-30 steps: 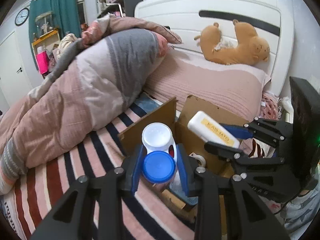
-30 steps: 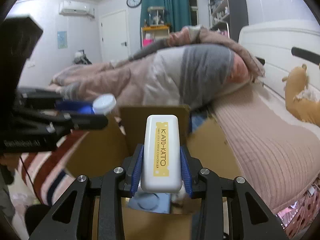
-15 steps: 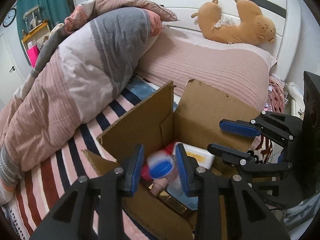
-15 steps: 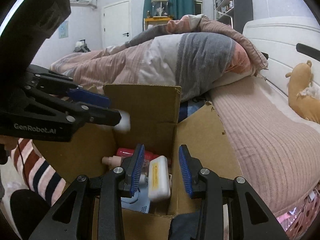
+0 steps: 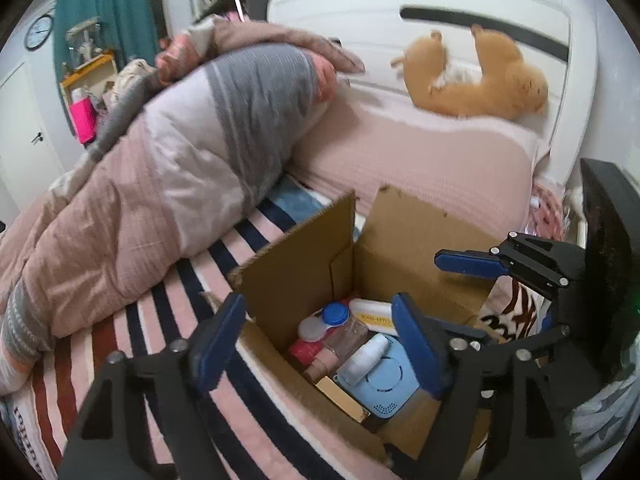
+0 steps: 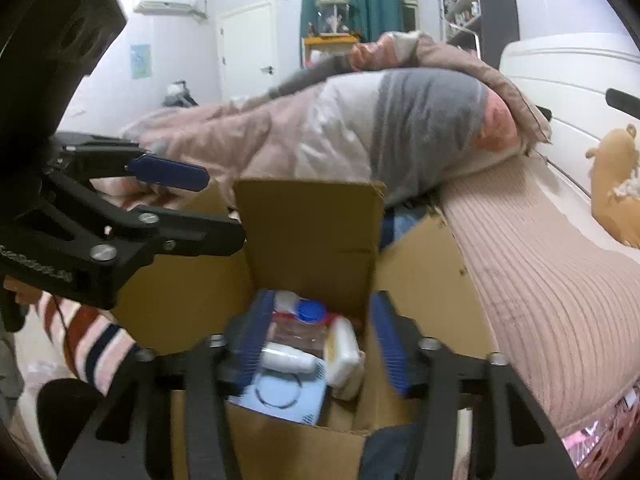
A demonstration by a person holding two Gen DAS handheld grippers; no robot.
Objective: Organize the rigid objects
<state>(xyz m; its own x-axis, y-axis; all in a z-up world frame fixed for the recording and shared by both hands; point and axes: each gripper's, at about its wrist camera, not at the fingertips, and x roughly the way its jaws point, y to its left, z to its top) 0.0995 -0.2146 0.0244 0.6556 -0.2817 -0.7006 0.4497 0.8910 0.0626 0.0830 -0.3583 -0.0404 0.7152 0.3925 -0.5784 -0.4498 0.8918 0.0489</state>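
On the left, the left gripper (image 5: pixel 316 336) is hovering over the near edge of the box (image 5: pixel 292 276), its fingers (image 5: pixel 218 332) spread wide apart and carrying nothing. Inside the box, the bottle (image 5: pixel 340 328) with the blue cap is lying on its side, its long axis running from the near right up toward the far left corner, cap end pointing that way. Just right of it, the white case (image 5: pixel 370 316) is lying flat along the back wall, its long axis running left to right. Further right, the right gripper (image 6: pixel 320 344) is also standing open and empty above the box. Judging by this, the drop-off step is finishing; the next move likely calls for lifting both grippers clear and seeking another item, though none is showing on the bed (image 5: pixel 168 300).
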